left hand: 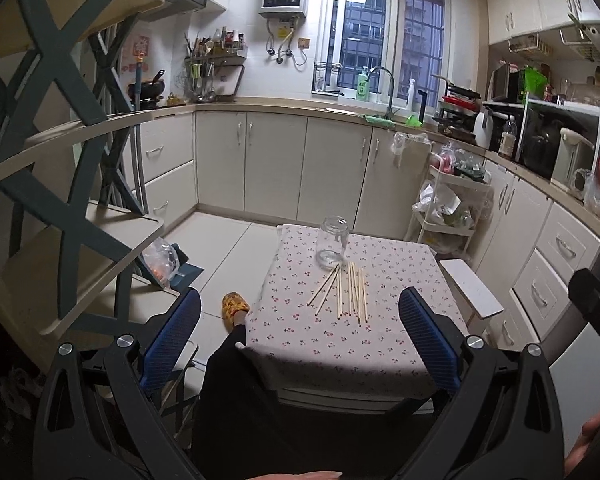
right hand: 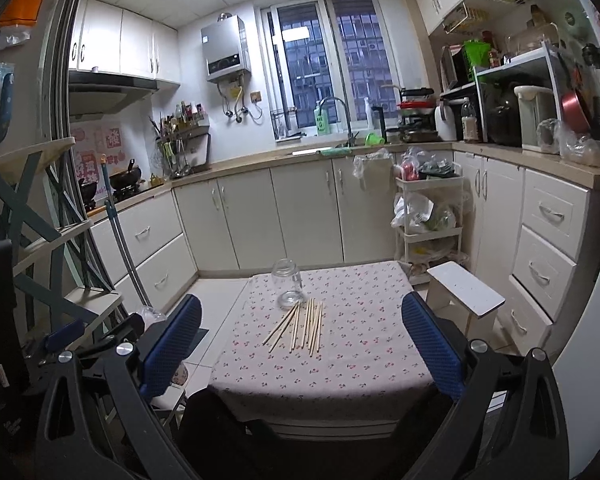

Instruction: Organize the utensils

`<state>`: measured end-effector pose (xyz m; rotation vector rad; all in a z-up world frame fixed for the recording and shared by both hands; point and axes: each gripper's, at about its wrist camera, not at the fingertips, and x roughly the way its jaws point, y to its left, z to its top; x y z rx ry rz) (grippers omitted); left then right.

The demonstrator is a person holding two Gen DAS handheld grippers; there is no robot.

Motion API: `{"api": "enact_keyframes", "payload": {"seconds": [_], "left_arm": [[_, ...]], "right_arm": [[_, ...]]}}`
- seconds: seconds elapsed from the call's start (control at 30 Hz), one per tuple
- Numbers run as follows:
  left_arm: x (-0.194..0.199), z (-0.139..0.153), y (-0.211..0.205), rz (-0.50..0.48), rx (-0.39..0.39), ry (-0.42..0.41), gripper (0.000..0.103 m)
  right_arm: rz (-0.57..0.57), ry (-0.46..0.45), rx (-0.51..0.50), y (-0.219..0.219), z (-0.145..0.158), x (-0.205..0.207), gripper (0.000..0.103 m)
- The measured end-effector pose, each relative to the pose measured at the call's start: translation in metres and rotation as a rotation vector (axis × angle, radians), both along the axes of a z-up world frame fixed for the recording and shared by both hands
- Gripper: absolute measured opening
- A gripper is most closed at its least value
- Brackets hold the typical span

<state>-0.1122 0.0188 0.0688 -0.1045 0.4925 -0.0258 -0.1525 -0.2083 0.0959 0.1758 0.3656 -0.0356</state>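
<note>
Several wooden chopsticks (left hand: 346, 294) (right hand: 300, 324) lie loose and fanned out on a small table (left hand: 384, 320) (right hand: 364, 344) covered with a cherry-print cloth. An empty clear glass jar (left hand: 332, 242) (right hand: 287, 289) stands upright just behind them, near the table's far left corner. My left gripper (left hand: 300, 320) is open, held back from the table's near edge and above it, with nothing between its blue pads. My right gripper (right hand: 302, 330) is open too, likewise short of the table and empty.
A white stool (left hand: 471, 288) (right hand: 466, 292) stands at the table's right. A wooden shelf unit (left hand: 60, 184) rises at the left. White cabinets and cluttered counters ring the room, with a trolley (right hand: 428, 216) at the back right. A person's leg and yellow slipper (left hand: 235, 306) are left of the table.
</note>
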Motion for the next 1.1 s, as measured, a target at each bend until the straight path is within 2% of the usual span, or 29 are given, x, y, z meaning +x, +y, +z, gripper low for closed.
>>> {"api": "enact_keyframes", "payload": {"seconds": [0.5, 1.1], "left_arm": [[-0.016, 0.013, -0.002, 0.004, 0.008, -0.05, 0.095], [-0.027, 0.016, -0.007, -0.008, 0.018, -0.075, 0.095]], "right_arm": [[0.021, -0.044, -0.022, 0.004, 0.006, -0.015, 0.096], [0.038, -0.072, -0.028, 0.002, 0.007, -0.025, 0.096]]}}
